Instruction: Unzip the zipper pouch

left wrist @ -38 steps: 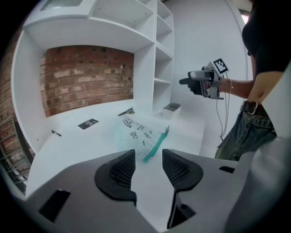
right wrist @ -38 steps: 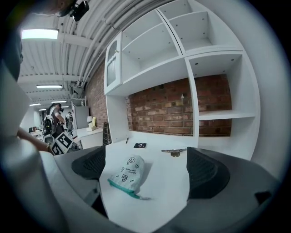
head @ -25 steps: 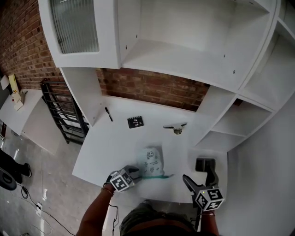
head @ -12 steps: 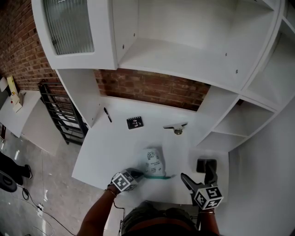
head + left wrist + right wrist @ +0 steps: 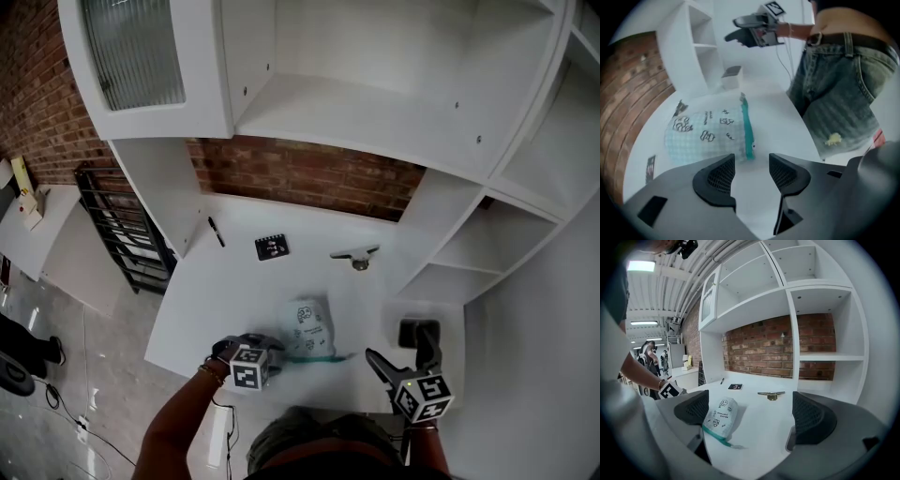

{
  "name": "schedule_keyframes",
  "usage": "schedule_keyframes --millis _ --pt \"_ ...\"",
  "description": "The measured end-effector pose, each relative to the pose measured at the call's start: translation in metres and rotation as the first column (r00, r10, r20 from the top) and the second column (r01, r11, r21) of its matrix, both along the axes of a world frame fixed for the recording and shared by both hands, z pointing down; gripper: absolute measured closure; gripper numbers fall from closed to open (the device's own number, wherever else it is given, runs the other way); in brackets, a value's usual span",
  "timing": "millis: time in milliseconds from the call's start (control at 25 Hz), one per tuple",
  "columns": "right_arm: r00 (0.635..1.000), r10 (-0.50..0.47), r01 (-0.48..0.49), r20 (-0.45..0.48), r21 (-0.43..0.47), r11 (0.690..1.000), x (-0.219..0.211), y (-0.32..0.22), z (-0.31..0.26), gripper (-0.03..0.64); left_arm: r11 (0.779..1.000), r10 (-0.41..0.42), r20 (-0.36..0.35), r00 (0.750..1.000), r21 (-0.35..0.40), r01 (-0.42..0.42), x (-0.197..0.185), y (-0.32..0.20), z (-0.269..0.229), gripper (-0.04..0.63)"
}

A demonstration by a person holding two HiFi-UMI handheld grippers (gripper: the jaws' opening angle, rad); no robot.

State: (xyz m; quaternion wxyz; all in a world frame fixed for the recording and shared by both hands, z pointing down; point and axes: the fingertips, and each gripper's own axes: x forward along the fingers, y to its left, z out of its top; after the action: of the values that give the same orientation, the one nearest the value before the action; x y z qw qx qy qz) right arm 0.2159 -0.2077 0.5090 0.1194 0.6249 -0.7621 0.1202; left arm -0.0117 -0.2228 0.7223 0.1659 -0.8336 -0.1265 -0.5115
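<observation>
The zipper pouch (image 5: 309,328) is pale blue-white with black doodles and lies flat on the white table (image 5: 234,291). Its teal zipper (image 5: 317,357) runs along the near edge. In the left gripper view the pouch (image 5: 705,131) lies just ahead, and the end of its zipper (image 5: 748,129) stops short of the jaws. My left gripper (image 5: 272,347) (image 5: 752,168) is at the pouch's near left corner; its jaws are opening with nothing between them. My right gripper (image 5: 401,352) (image 5: 750,411) hovers wide open and empty, right of the pouch (image 5: 721,414).
A black pen (image 5: 217,232), a black card (image 5: 272,247) and a small metal piece (image 5: 354,256) lie at the back of the table. A small grey box (image 5: 417,331) sits near the right shelves (image 5: 469,253). The brick wall (image 5: 300,178) and cabinets close the back.
My left gripper, which reached the pouch's near left corner earlier, has turned a little and sits slightly back from it. The pouch and the right gripper have hardly moved.
</observation>
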Motion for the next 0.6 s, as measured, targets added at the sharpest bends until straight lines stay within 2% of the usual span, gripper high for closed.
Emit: schedule_keyframes --millis 80,120,200,400,440,480,600 --pt "1.000 0.008 -0.008 0.003 0.003 1.000 0.003 -0.001 -0.002 0.063 0.989 0.138 0.041 0.990 0.049 -0.140 0.006 0.001 0.002 0.383" --pt "1.000 0.012 -0.012 0.006 0.006 1.000 0.003 -0.002 -0.004 0.063 0.983 0.178 0.054 0.983 0.047 -0.180 0.008 0.001 0.003 0.368" --pt "1.000 0.017 -0.017 0.010 0.008 1.000 0.004 -0.002 -0.005 0.063 0.975 0.220 0.070 0.973 0.004 -0.221 0.010 0.001 0.004 0.353" --pt "1.000 0.024 -0.023 0.016 -0.017 1.000 0.007 0.002 0.002 0.063 0.952 0.289 0.134 0.948 -0.148 -0.269 0.011 0.003 0.004 0.368" --pt "1.000 0.027 -0.026 0.016 -0.019 0.999 0.008 0.003 0.003 0.063 0.948 0.295 0.134 0.946 -0.167 -0.272 0.014 0.000 0.005 0.394" --pt "0.999 0.028 -0.027 0.016 -0.020 0.999 0.009 0.003 0.004 0.063 0.946 0.293 0.124 0.948 -0.178 -0.270 0.018 -0.003 0.004 0.448" --pt "1.000 0.018 -0.017 0.018 -0.027 0.999 0.006 0.003 0.006 0.063 0.954 0.258 0.105 0.960 -0.184 -0.236 0.027 -0.014 0.003 0.526"
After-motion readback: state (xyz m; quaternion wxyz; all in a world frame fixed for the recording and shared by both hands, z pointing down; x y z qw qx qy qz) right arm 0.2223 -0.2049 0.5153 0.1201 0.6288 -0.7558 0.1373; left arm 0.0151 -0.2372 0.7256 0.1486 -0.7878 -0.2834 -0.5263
